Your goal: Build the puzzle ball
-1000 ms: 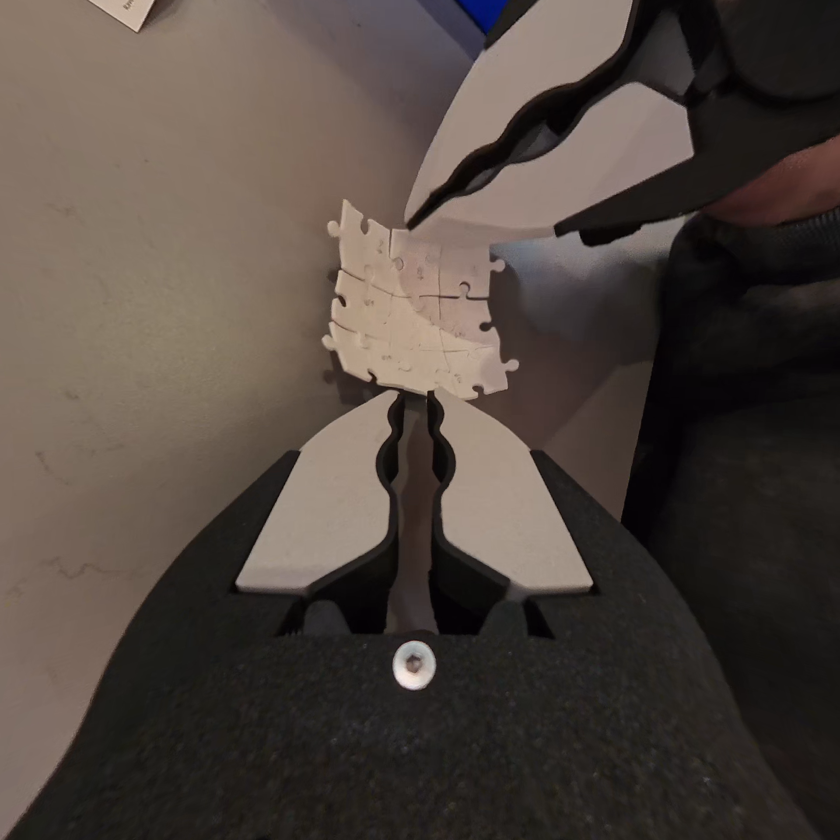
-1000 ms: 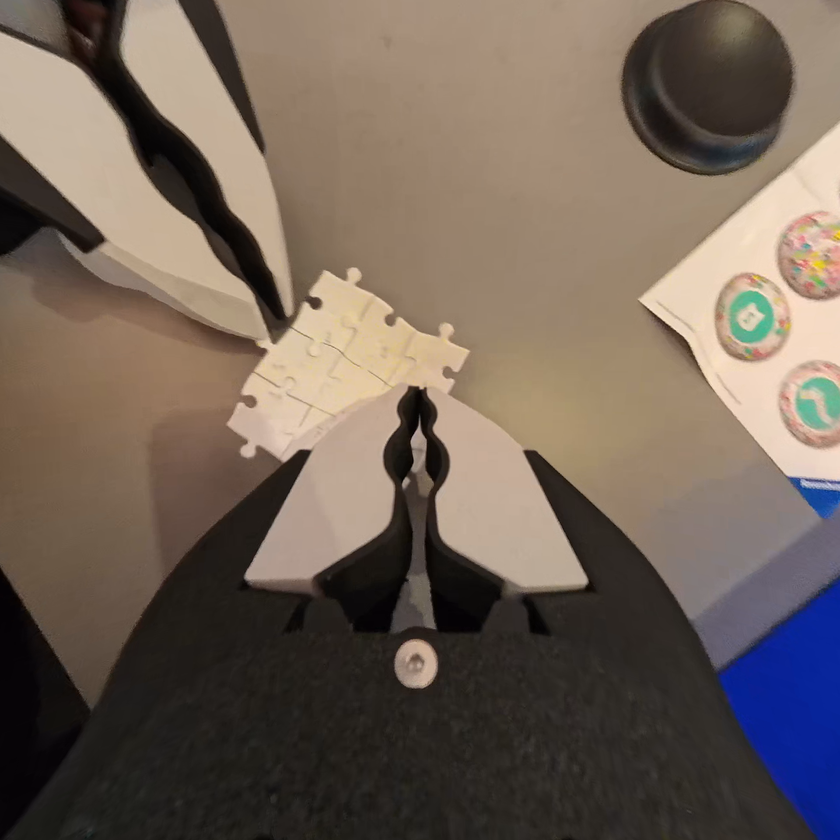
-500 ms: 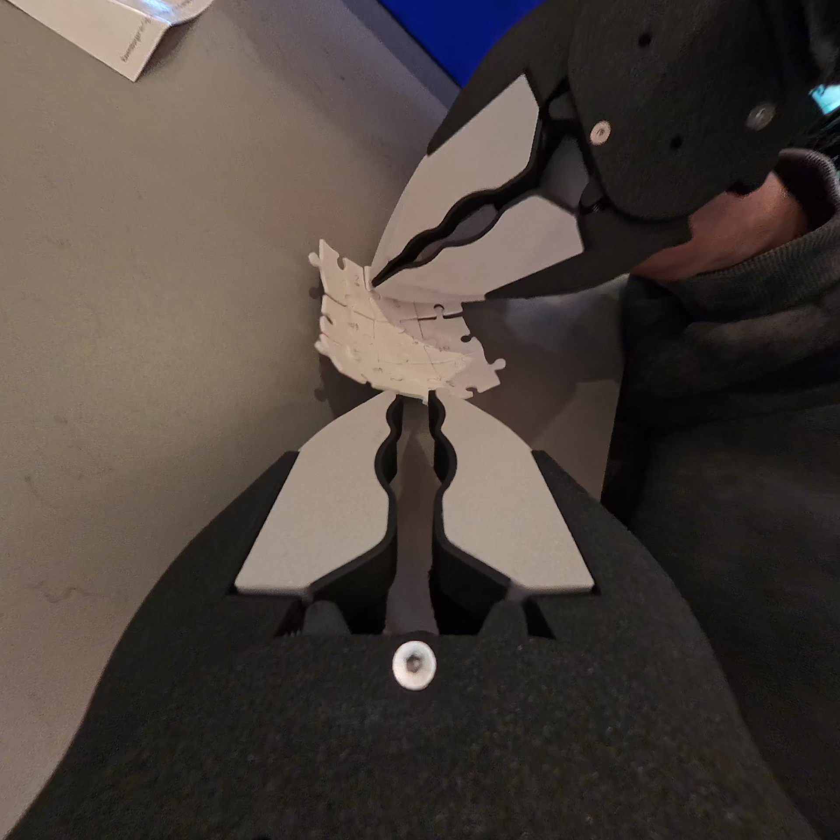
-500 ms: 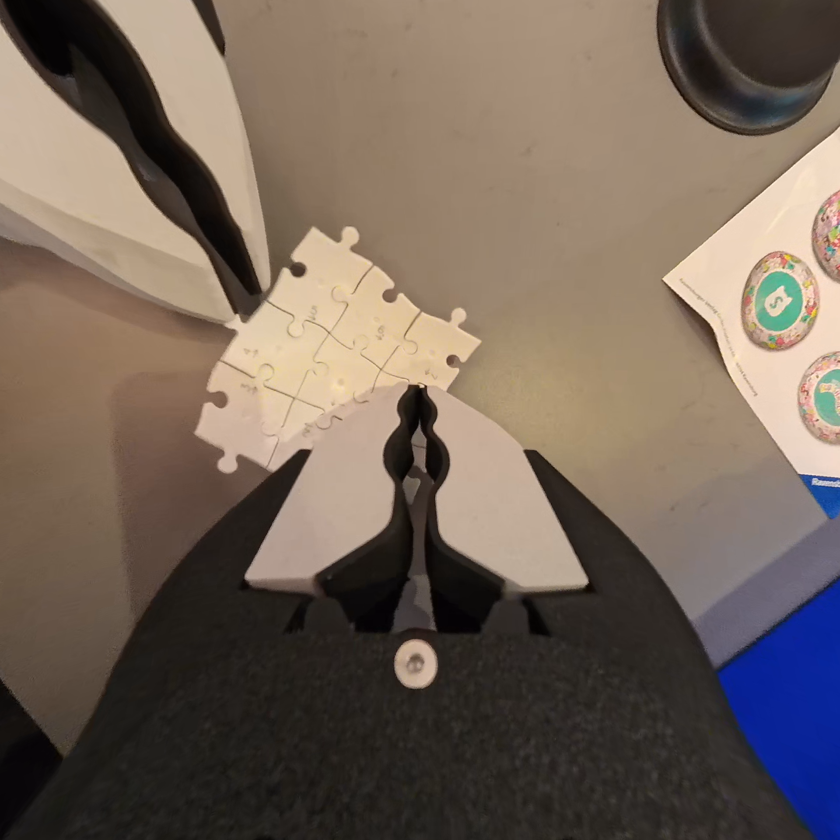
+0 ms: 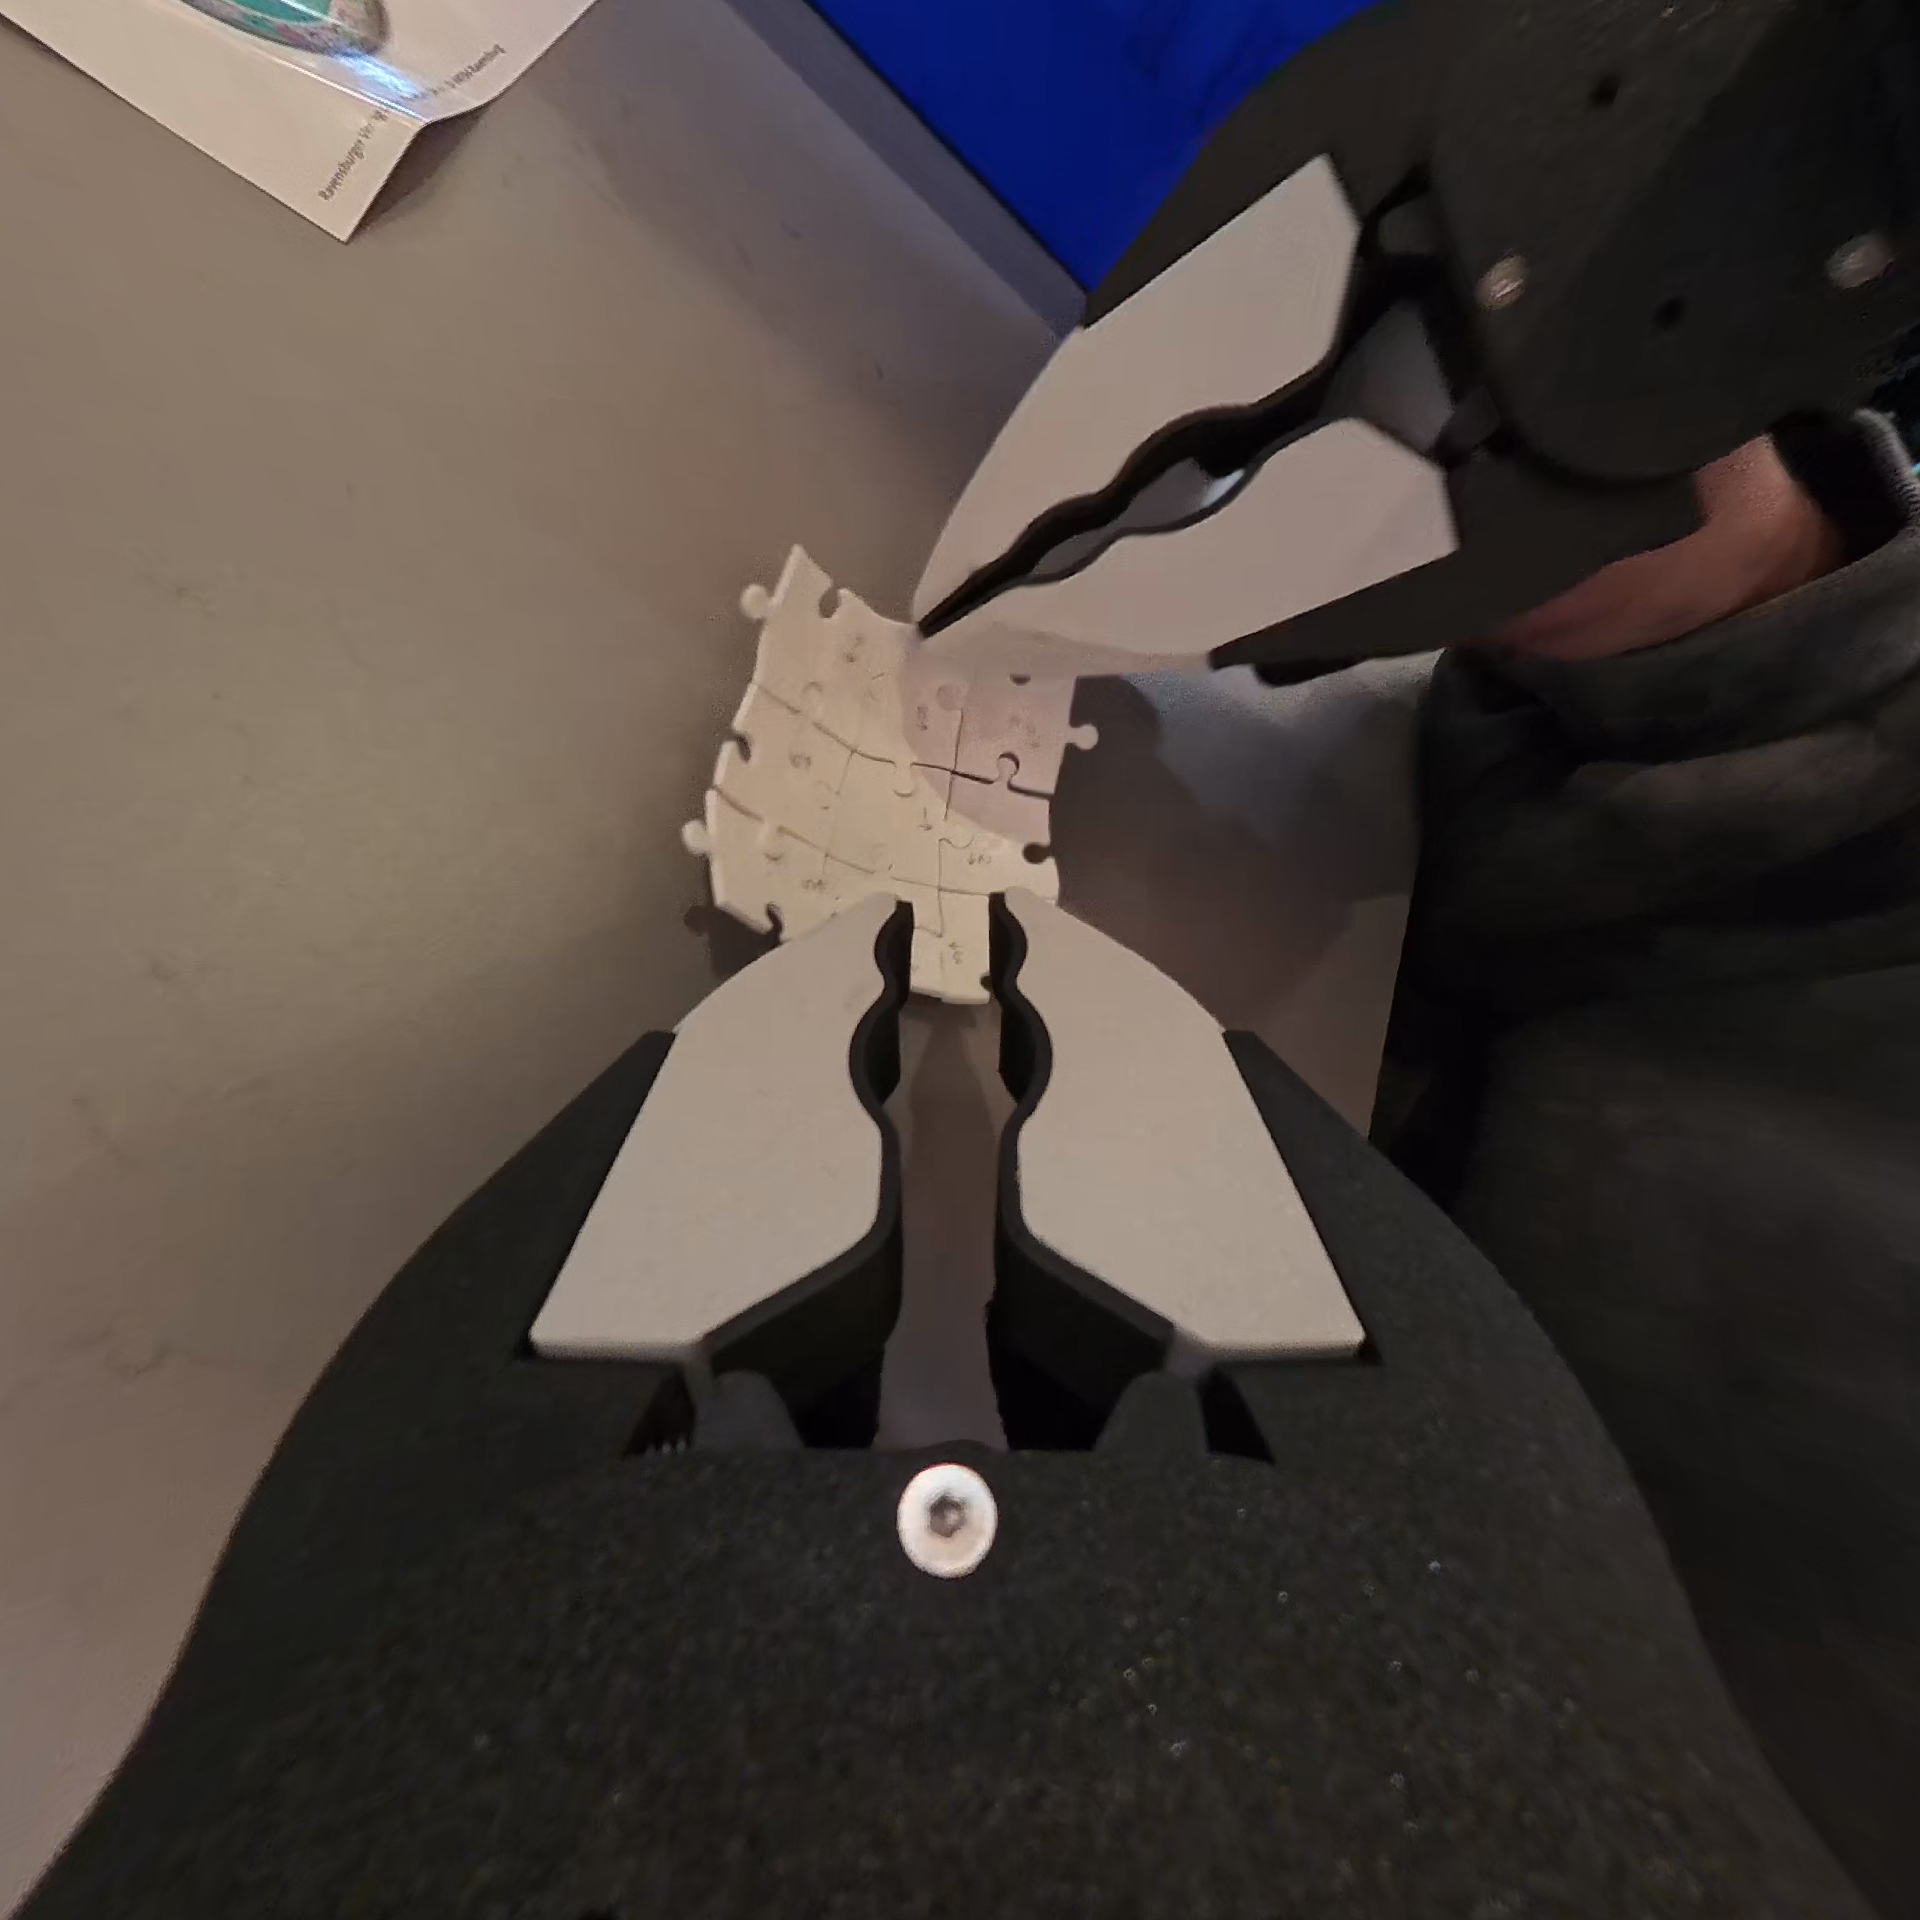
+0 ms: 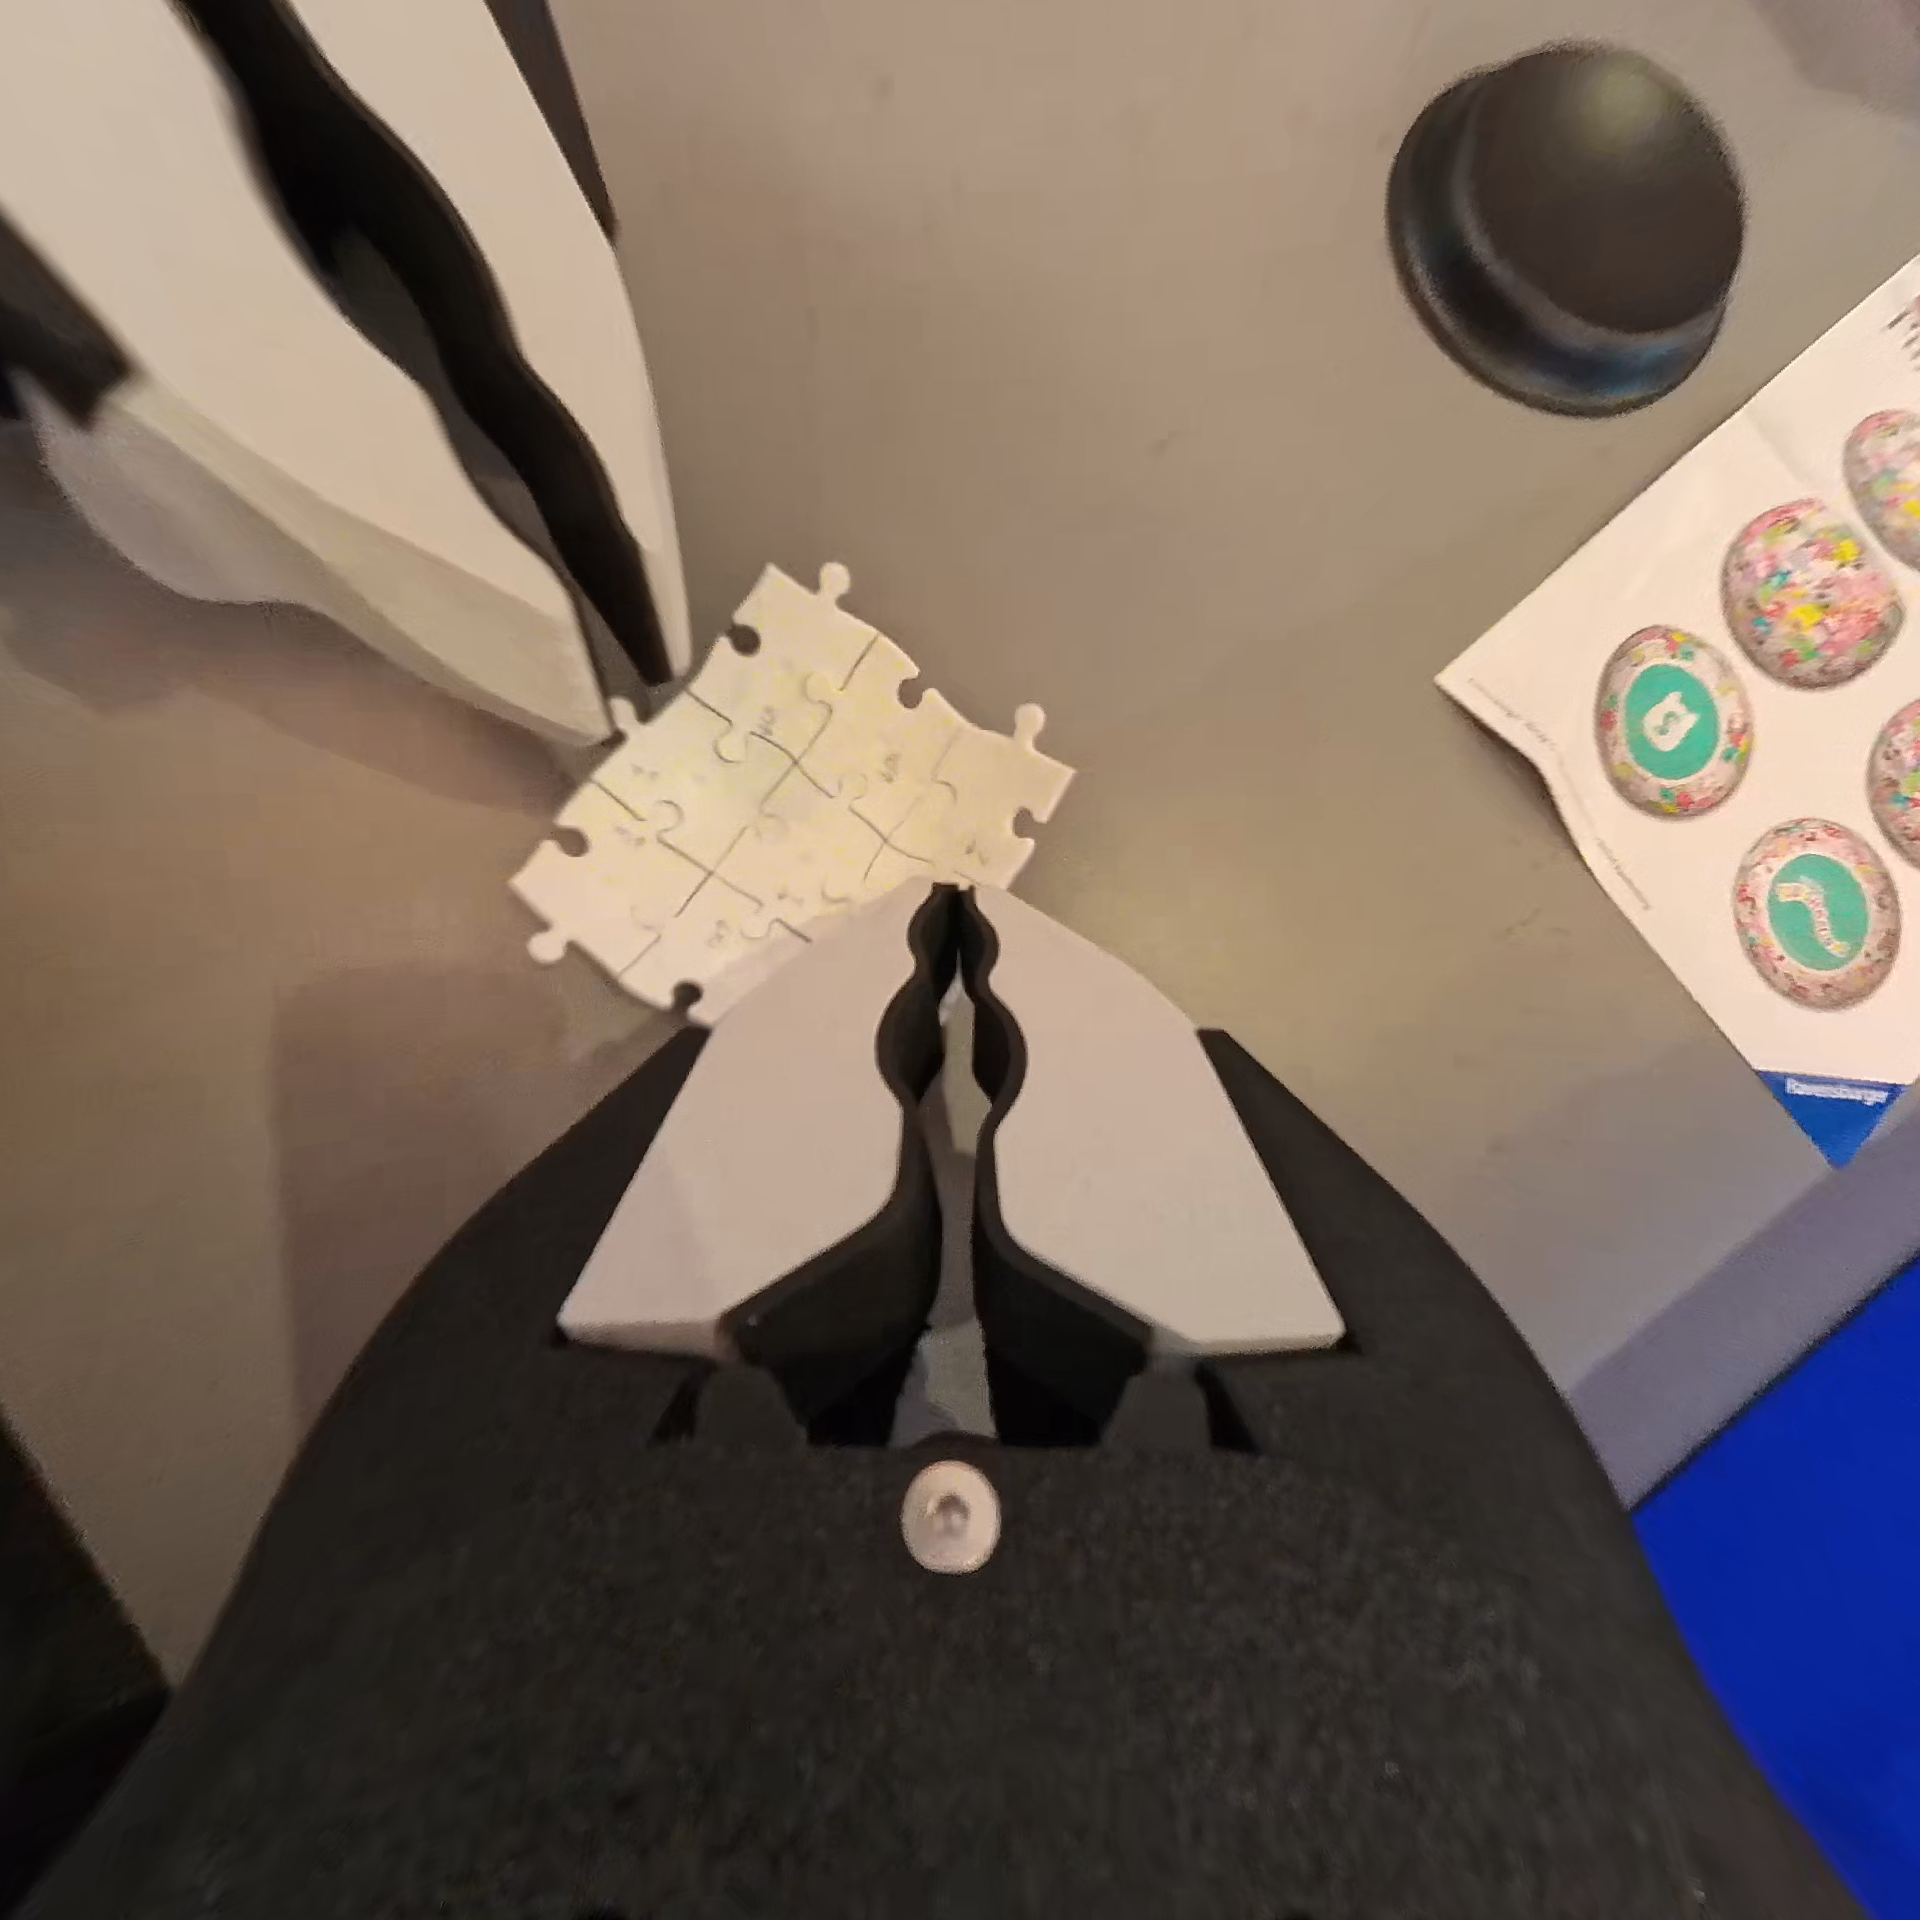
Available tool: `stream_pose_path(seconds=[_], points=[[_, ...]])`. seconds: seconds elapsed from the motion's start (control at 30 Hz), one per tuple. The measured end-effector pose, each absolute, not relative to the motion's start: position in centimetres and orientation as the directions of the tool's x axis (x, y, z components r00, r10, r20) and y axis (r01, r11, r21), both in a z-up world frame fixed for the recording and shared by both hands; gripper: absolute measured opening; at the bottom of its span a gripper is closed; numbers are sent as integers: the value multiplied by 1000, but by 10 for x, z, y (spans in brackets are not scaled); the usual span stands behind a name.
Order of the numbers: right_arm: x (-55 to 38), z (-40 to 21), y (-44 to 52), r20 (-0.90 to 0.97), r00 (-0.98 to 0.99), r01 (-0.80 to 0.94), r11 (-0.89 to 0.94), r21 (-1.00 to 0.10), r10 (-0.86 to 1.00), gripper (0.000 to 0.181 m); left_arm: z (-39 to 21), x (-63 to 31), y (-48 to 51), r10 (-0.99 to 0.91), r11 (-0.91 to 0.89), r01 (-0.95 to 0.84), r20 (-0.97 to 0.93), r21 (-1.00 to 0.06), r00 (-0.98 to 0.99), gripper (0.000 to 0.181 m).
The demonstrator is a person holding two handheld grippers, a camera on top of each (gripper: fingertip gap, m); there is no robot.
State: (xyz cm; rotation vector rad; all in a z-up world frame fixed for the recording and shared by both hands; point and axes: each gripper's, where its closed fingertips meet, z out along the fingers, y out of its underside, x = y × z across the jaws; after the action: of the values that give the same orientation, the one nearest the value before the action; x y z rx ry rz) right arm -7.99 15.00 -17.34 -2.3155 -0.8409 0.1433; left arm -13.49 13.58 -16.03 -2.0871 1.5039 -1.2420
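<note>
Curved white puzzle panel (image 5: 894, 790) is pinched from two sides above the grey table (image 5: 364, 623): right gripper (image 6: 954, 902) clenched on one edge, left gripper (image 5: 943, 940) looks parted around a piece, grip unclear. Black dome (image 6: 1569, 229) far right, leaflet (image 6: 1756, 790) by the table edge, bare table left.

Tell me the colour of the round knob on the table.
Black round knob, seen best in the right wrist view.

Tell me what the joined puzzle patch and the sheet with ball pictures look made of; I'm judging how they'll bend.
The puzzle patch: likely stiff matte plastic, white and curved, though card can't be ruled out. The sheet: thin glossy printed paper, lying flat on the table.
</note>
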Motion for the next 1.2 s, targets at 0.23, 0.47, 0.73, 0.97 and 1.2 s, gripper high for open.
stream_pose_path(seconds=[0.23, 0.47, 0.73, 0.97, 1.2], points=[[-81, -170, 126, 75, 794, 513, -598, -616, 603, 0, -161, -134, 131, -881, -402, -639, 467, -656, 75, 14], [-88, -189, 120, 93, 779, 558, -618, -554, 620, 0, -144, -141, 128, -903, -367, -606, 426, -706, 52, 14], [-92, -195, 120, 80, 781, 556, -630, -542, 620, 0, -135, -167, 140, -913, -372, -594, 397, -713, 95, 15], [-91, -196, 120, 93, 789, 575, -676, -462, 608, 1, -145, -167, 135, -912, -369, -616, 400, -696, 95, 15], [-92, -195, 123, 103, 796, 565, -673, -477, 596, 0, -167, -160, 126, -883, -410, -649, 458, -641, 105, 16]])
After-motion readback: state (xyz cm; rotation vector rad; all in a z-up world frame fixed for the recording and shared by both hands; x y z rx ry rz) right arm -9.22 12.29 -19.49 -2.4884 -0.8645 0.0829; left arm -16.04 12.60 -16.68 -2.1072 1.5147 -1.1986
